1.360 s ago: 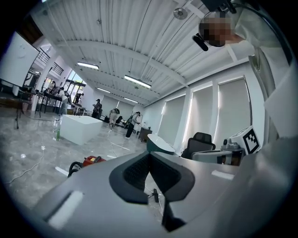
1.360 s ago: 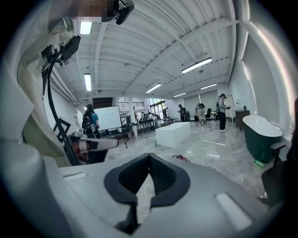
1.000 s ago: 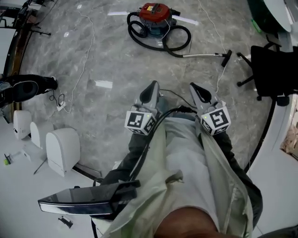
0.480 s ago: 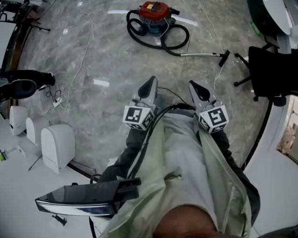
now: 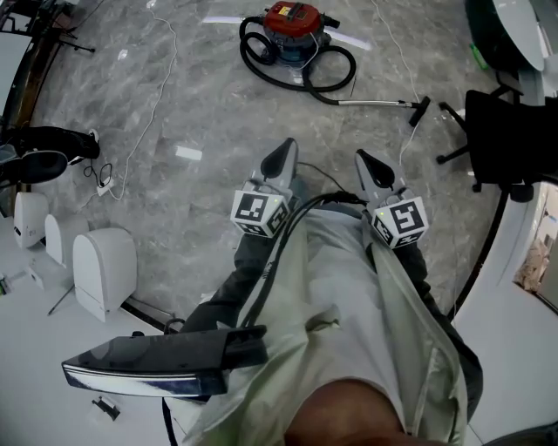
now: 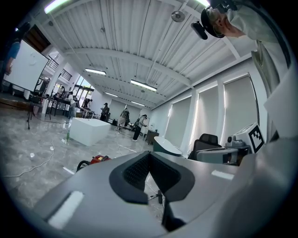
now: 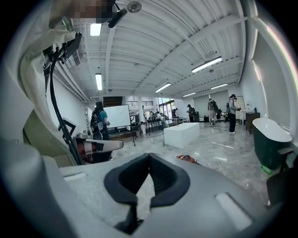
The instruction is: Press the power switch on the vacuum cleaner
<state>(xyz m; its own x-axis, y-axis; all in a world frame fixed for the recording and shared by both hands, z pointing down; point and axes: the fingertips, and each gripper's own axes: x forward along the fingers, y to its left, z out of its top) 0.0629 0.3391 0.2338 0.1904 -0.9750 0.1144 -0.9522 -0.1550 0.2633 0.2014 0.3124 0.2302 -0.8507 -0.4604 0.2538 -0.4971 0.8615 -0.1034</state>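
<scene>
Left gripper (image 5: pixel 279 159) and right gripper (image 5: pixel 373 167), both clenched on nothing, hang well short of the red vacuum cleaner (image 5: pixel 295 26). Its black hose (image 5: pixel 253 61), looped around the vacuum cleaner, could trip the approach or block a clean press.

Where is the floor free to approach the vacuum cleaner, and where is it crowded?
Free: the floor between the white cable at left and the vacuum cleaner, down to the left gripper. Crowded: the black hose loops before the vacuum cleaner, and its wand lies across toward the office chair.
</scene>
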